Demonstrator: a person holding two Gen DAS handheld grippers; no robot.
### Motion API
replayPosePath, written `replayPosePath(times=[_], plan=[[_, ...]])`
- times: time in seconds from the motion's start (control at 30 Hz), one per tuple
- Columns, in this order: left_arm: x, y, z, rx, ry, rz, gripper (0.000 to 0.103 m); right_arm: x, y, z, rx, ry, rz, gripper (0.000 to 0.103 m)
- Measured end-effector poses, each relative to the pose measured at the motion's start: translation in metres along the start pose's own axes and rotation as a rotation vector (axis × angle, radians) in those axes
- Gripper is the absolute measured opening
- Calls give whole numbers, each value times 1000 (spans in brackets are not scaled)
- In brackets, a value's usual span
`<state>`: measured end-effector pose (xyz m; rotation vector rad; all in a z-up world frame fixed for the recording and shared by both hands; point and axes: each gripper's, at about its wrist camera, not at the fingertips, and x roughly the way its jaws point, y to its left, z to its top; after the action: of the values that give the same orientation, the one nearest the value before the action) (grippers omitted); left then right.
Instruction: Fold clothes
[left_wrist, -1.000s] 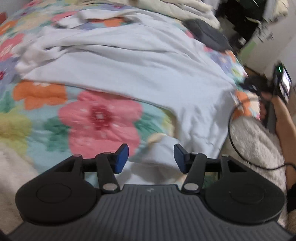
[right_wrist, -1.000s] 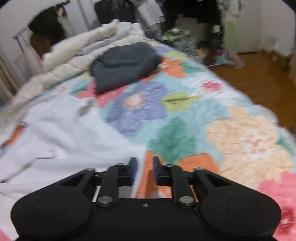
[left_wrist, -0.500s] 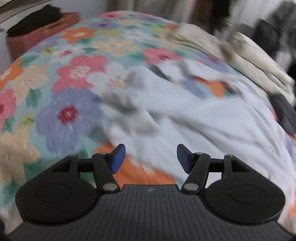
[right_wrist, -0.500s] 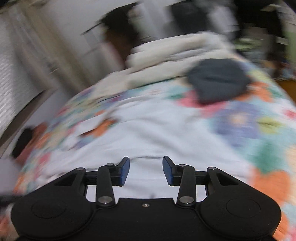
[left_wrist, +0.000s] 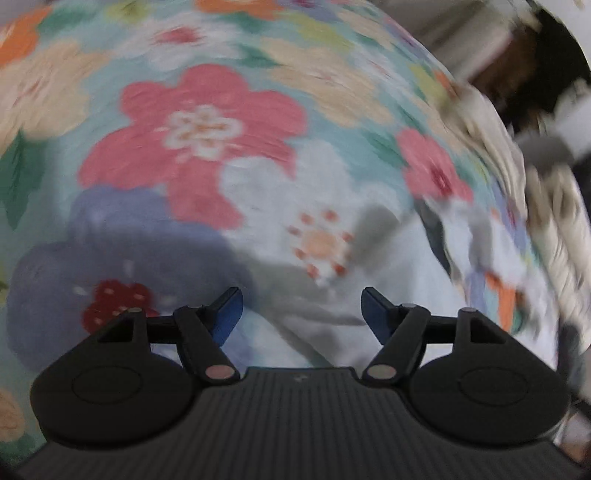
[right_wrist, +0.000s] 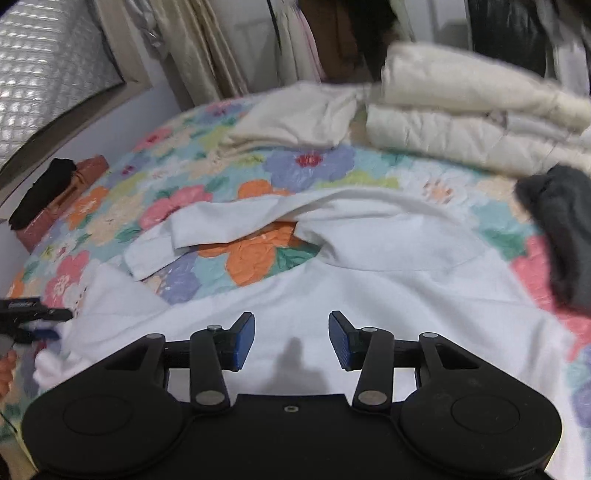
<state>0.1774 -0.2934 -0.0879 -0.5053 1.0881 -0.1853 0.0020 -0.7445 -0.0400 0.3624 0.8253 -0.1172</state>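
One white shirt (right_wrist: 388, 273) lies spread on the flowered bedspread (right_wrist: 255, 258), one sleeve (right_wrist: 229, 225) reaching left across it. The right gripper (right_wrist: 291, 338) hangs just above the shirt's near part, fingers spread, holding nothing. The left gripper (left_wrist: 301, 310), also spread and empty, sits over the shirt's left edge. Farther off lie one dark garment (right_wrist: 557, 229) at right and two cream quilts (right_wrist: 461, 122).

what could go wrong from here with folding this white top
The white top lies rumpled, one sleeve doubled over itself, so folding now could trap creases. The dark garment sits at its right edge and might get caught in a fold. Both the left gripper and right gripper are open and empty; the left view is blurred, so its grasp may miss.
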Motion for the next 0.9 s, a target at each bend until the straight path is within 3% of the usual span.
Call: replayPosePath(times=[0.07,0.13,0.23,0.4,0.5,0.53,0.57,0.6,0.63,0.77,0.83,0.87,0.9], plan=[[2,6,1,-42,20,-32,70,19,3,4,85,37,43,50],[5,11,2,-83,41,-65,70,37,11,6,160,75,67,58],[8,19,2,-143,73,-113,70,56,33,3,164,112,-4,60],[12,10,-1,-116,122,-151,71,77,49,6,156,116,-56,60],[19,9,-5,-147,191,-285,68,83,42,14,204,113,-60,60],[21,7,-8,-161,201,-318,60,84,39,16,223,108,-63,60],[21,6,-9,-173,194,-323,51,85,37,17,248,103,-67,60],[19,3,-9,-168,179,-307,31,86,34,18,276,97,-66,60],[17,1,-10,-163,164,-288,27,87,30,19,311,94,-61,60],[19,-1,-10,-181,151,-299,26,96,25,24,370,93,-87,61],[24,-3,-11,-174,161,-287,30,107,25,24,364,93,-128,77],[25,-3,-12,-164,170,-279,37,116,25,22,351,108,-138,79],[27,-3,-13,-157,177,-274,38,125,28,19,314,128,-145,80]])
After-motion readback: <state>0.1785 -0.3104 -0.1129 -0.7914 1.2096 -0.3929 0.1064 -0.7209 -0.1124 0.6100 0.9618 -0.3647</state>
